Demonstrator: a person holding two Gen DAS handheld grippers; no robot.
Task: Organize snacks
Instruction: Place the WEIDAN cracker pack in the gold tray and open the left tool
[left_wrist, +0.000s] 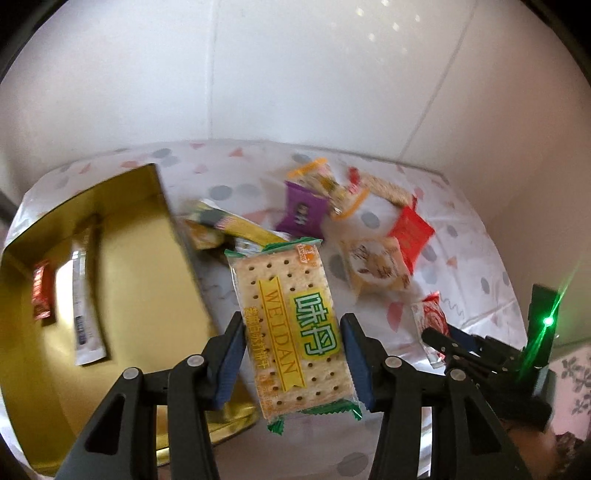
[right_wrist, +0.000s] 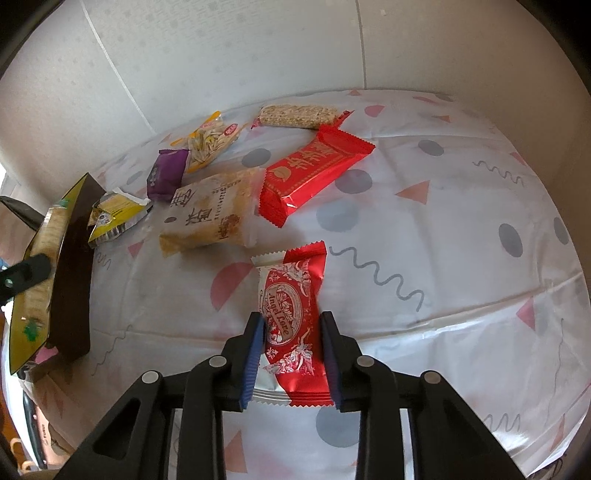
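My left gripper (left_wrist: 291, 339) is shut on a green-edged Weidan cracker pack (left_wrist: 291, 328) and holds it above the table, just right of an open gold tin (left_wrist: 140, 266). The tin holds a small red packet (left_wrist: 41, 293) and a white sachet (left_wrist: 83, 306). My right gripper (right_wrist: 291, 350) is shut on a red and white Angel Love packet (right_wrist: 293, 317) low over the tablecloth. The right gripper also shows in the left wrist view (left_wrist: 461, 350). The tin and cracker pack show at the left edge of the right wrist view (right_wrist: 70, 273).
Loose snacks lie on the patterned tablecloth (right_wrist: 443, 229): a long red pack (right_wrist: 314, 170), a beige rice-cracker bag (right_wrist: 210, 214), a purple packet (right_wrist: 166, 175), a seed bag (right_wrist: 210, 144), a grain bar (right_wrist: 299, 115), a yellow packet (right_wrist: 114, 214). White walls stand behind.
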